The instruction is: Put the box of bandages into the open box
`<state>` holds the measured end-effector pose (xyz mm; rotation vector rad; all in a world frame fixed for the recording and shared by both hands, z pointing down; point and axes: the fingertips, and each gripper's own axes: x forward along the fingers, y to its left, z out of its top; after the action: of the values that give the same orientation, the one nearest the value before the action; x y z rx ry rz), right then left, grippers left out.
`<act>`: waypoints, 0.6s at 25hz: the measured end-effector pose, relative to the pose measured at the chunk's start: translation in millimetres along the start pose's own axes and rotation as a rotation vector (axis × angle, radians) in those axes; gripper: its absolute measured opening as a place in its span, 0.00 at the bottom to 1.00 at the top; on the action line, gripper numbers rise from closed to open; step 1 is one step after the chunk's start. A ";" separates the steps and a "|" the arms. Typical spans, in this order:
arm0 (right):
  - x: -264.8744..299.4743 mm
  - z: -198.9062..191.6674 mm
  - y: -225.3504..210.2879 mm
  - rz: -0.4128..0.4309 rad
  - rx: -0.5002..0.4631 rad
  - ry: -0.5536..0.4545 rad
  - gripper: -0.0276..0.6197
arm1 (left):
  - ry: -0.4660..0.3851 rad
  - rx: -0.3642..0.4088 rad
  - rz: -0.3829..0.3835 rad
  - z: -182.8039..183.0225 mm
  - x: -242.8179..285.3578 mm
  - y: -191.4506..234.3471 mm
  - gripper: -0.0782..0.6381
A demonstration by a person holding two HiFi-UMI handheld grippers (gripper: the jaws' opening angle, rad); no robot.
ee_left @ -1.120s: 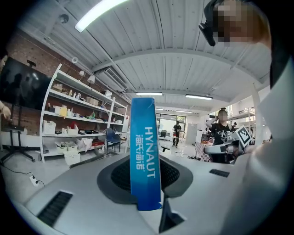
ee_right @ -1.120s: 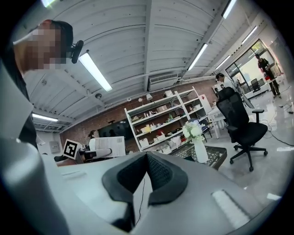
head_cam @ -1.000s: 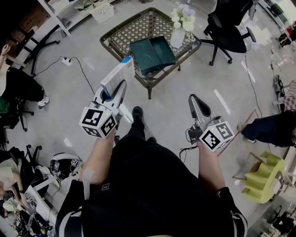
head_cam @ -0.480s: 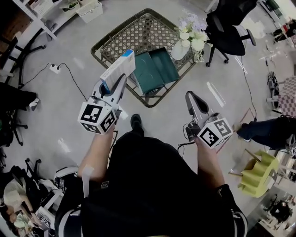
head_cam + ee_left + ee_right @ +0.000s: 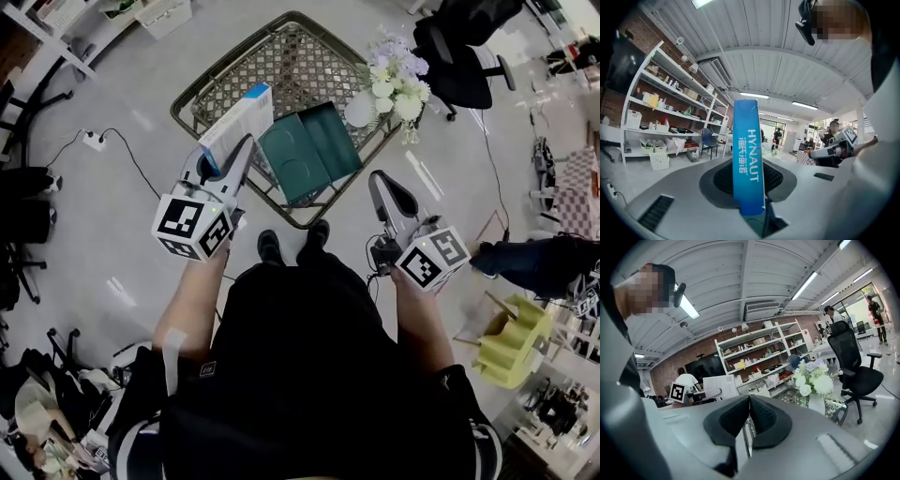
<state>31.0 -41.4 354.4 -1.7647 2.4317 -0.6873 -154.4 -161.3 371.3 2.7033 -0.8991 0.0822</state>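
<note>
Blue-and-white box of bandages (image 5: 239, 120) is clamped in the left tongs (image 5: 230, 155), near the dark green open box (image 5: 309, 150) on the wicker tabletop (image 5: 281, 56). Right tongs (image 5: 380, 180) are closed together, empty.

bandage box (image 5: 239, 122) base hidden in jaws, office chair (image 5: 464, 54) cropped

Glossy card is shown on the box of bandages (image 5: 240, 124), matt dark board on the open box (image 5: 309, 155) — a woven lattice top is seen on the worktop (image 5: 281, 56), a polished sheen on the floor (image 5: 94, 234).
</note>
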 end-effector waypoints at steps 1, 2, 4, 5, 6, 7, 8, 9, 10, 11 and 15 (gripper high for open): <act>4.0 0.9 -4.0 0.003 0.002 0.002 0.06 | 0.003 -0.004 0.006 -1.4 3.4 3.1 0.22; 8.0 1.8 -7.9 0.008 0.003 0.003 0.06 | 0.003 -0.007 0.015 -2.2 6.5 6.1 0.22; 15.2 5.3 -15.4 0.023 0.001 0.004 0.06 | 0.002 -0.009 0.034 -2.2 12.0 10.3 0.22; 18.4 8.2 -19.1 0.032 -0.005 0.003 0.06 | 0.002 -0.008 0.045 -1.9 15.0 11.3 0.22; 21.7 11.4 -22.9 0.045 -0.012 0.002 0.06 | 0.002 -0.005 0.056 -1.4 18.1 11.7 0.22; 24.9 14.5 -26.8 0.060 -0.019 0.002 0.06 | 0.002 -0.002 0.068 -0.9 21.3 11.5 0.22; 28.0 17.1 -30.6 0.079 -0.023 0.004 0.06 | 0.004 0.001 0.083 -0.8 24.2 10.8 0.22; 30.6 19.3 -34.7 0.101 -0.024 0.007 0.06 | 0.006 0.004 0.101 -0.8 27.0 9.4 0.22; 32.9 21.8 -39.3 0.126 -0.025 0.013 0.06 | 0.008 0.007 0.121 -0.8 30.3 7.4 0.22; 34.7 25.0 -45.1 0.151 -0.027 0.019 0.06 | 0.011 0.009 0.142 -0.5 35.1 4.9 0.22; 41.0 35.8 -73.1 0.261 -0.041 0.060 0.06 | 0.014 -0.004 0.236 0.7 62.3 -6.6 0.22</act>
<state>92.7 -108.3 358.8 -1.4194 2.6667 -0.6756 -100.5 -192.4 377.9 2.5780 -1.2085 0.1478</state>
